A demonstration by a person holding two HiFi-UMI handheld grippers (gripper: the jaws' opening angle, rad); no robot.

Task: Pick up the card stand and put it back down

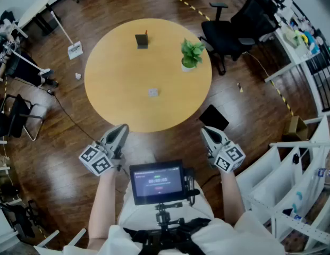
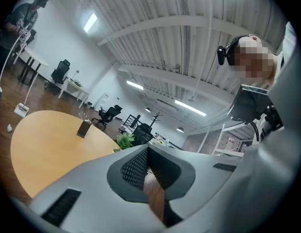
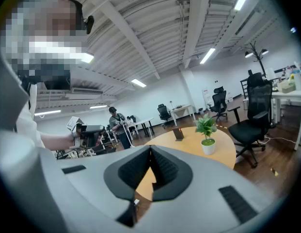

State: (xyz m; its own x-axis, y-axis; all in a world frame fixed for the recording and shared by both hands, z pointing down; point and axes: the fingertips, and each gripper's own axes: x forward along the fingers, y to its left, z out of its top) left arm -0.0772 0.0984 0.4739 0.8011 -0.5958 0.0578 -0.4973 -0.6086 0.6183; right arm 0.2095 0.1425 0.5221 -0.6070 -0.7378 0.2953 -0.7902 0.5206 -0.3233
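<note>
Two pairs of handheld tongs are hanging low at the near edge of a round wooden tabletop (image 1: 106, 84), seen from above, and nothing is lifted yet. At the left, the left tongs (image 1: 121, 129) are pointing toward the tabletop with their jaws pressed together and nothing between them. Their own view is showing only floor through the slit below the closed tips. Farther away and to the right, the card stand (image 1: 142, 40), a small dark upright block, is sitting on the far side of the tabletop, well apart from both tongs. A small white item (image 1: 153, 92) is lying near the middle of the tabletop, between the person and the stand, and it is too small to identify. Right of the stand, a potted plant (image 1: 190, 54) is standing near the far right rim. At the right, the right tongs (image 1: 207, 132) are tilting slightly downward, with their jaws closed and empty as well. Beyond the tabletop on the right, a black office chair (image 1: 239, 33) is standing on the floor. The step in hand appears to be the approach. To do it well, the person is probably needing to lean or step in, since the stand is sitting out of easy reach. One pair of tongs wants opening wide before arriving, then coming in level across the bare wood and clear of the plant. Closing low on the stand's body should be keeping it from tipping as it lifts.
</note>
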